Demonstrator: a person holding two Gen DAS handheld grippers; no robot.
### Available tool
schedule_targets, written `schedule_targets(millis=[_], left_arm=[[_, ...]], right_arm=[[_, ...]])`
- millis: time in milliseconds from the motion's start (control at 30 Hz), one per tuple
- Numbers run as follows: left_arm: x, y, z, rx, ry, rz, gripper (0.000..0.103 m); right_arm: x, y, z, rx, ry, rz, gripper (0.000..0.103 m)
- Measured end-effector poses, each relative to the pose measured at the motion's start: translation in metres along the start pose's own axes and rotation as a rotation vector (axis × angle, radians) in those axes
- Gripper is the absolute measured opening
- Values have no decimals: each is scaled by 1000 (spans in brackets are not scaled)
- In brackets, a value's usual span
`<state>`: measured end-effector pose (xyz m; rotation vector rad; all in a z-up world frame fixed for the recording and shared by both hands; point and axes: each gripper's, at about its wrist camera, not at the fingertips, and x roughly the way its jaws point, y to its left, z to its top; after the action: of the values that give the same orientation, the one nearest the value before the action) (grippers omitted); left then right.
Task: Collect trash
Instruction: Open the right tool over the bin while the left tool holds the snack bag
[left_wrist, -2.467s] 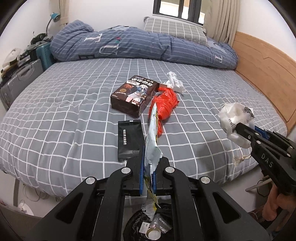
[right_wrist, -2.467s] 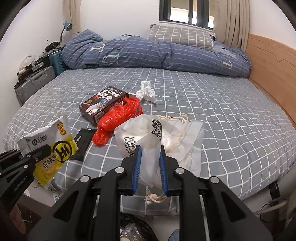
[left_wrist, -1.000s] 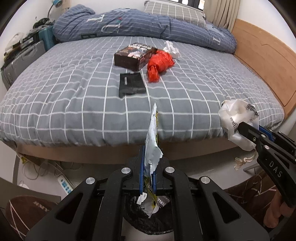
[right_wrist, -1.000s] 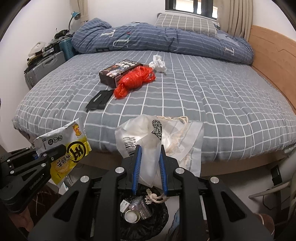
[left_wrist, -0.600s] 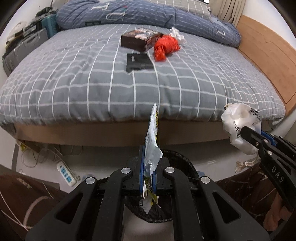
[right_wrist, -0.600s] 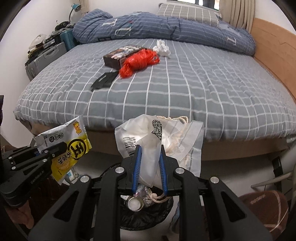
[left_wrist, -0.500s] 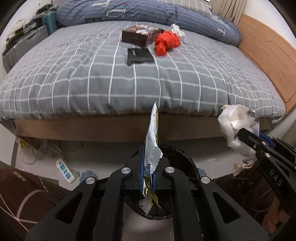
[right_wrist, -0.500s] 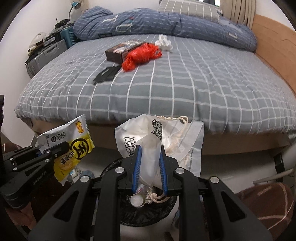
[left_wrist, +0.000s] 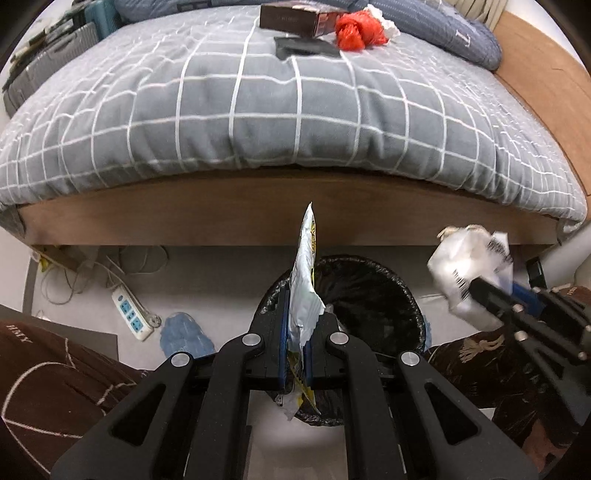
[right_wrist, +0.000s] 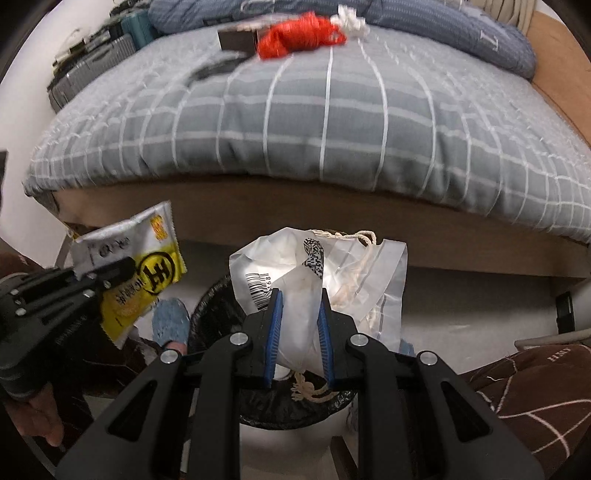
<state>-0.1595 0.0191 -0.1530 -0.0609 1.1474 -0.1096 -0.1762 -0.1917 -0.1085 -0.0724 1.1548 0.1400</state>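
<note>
My left gripper (left_wrist: 295, 332) is shut on a yellow and white snack wrapper (left_wrist: 304, 280), held edge-on over a bin lined with a black bag (left_wrist: 373, 291) on the floor. The same wrapper (right_wrist: 136, 273) shows its yellow face in the right wrist view, at the left of the bin (right_wrist: 210, 314). My right gripper (right_wrist: 297, 321) is shut on a crumpled clear plastic bag with a barcode and string (right_wrist: 317, 273), right above the bin. That bag (left_wrist: 469, 273) hangs to the right of the bin in the left wrist view.
The bed with a grey checked cover (left_wrist: 258, 110) stands just behind the bin. A red bag (left_wrist: 356, 29), a dark box (left_wrist: 291, 16), a black packet (left_wrist: 306, 48) and white tissue lie on it. A power strip (left_wrist: 131, 312) and cables lie on the floor at left. Brown-clad knees flank the bin.
Both grippers have sunk and tipped downward with their loads. The bin has come up into the middle of both views, and the bed has slid toward the top.
</note>
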Motion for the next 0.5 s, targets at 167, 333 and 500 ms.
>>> schedule_targets(millis=[167,333,500], left_arm=[[17,3,-2,-5,34,4,6],[28,10,-5,-5,58,10,6],[35,28,-12,-25,79,22,6]], right_arm=[[24,2,-5,2,67,22,18],[42,6,-9,19,121,59,18],[54,15,-11,0,150,76,18]])
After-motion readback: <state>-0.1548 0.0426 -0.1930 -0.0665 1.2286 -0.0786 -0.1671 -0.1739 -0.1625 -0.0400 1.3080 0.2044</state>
